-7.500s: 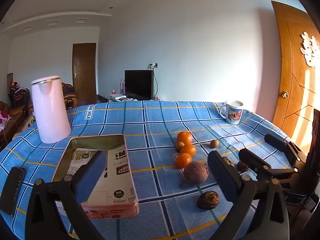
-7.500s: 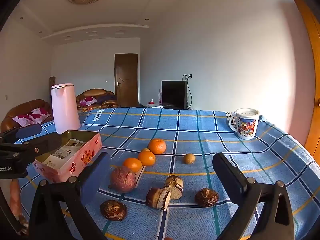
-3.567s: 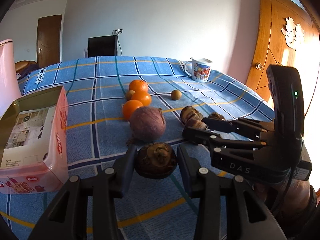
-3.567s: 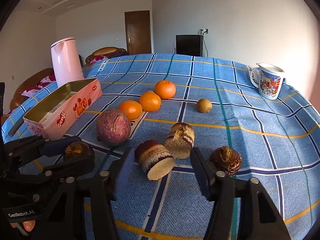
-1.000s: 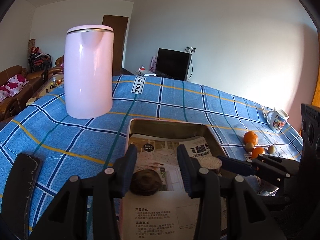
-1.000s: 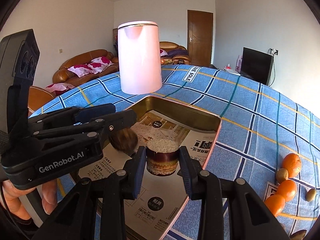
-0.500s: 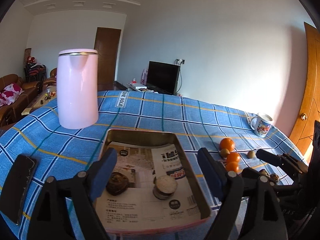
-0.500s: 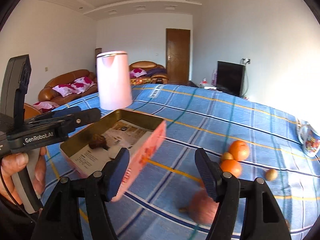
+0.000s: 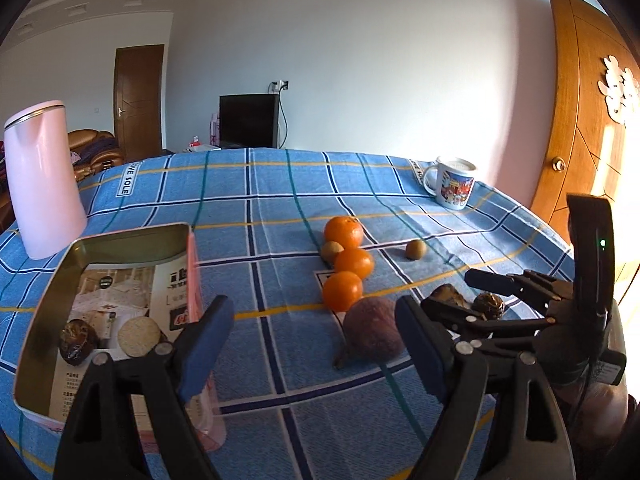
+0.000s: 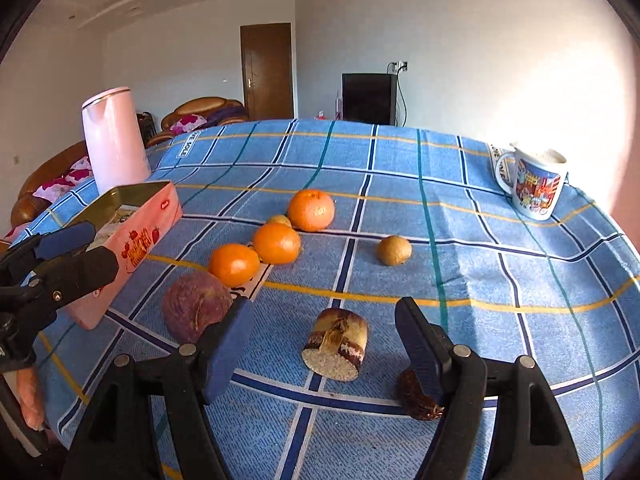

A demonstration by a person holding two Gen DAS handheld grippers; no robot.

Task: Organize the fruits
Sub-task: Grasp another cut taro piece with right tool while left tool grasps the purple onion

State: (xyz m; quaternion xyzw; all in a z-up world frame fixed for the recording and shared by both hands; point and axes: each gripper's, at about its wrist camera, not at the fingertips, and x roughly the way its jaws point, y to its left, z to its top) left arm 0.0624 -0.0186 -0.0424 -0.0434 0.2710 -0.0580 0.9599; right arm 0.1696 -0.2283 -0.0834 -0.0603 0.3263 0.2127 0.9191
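Note:
A pink tin box point(image 9: 120, 248) point(image 10: 140, 216) stands at the left; a dark round fruit point(image 9: 78, 345) and a cut half point(image 9: 138, 333) lie in it. Three oranges point(image 9: 347, 264) point(image 10: 276, 242), two small brown fruits point(image 9: 416, 249) point(image 10: 394, 250) and a purple round fruit point(image 9: 374, 334) point(image 10: 196, 312) lie mid-table. A cut half point(image 10: 336, 344) lies between my right gripper's open fingers; a dark fruit point(image 10: 416, 398) sits by its right finger. My left gripper point(image 9: 312, 350) is open and empty, between box and purple fruit. My right gripper point(image 10: 324, 344) is open.
A pink kettle point(image 9: 40, 176) point(image 10: 114, 140) stands at the far left behind the box. A printed mug point(image 9: 454, 188) point(image 10: 534, 184) stands at the far right. The blue checked tablecloth point(image 9: 280, 208) covers the table. A wooden door point(image 9: 588, 120) is at the right.
Both grippers left the box, empty, and swung right over the loose fruit. The dark fruit and a cut half stay in the box. My right gripper now straddles the other cut half.

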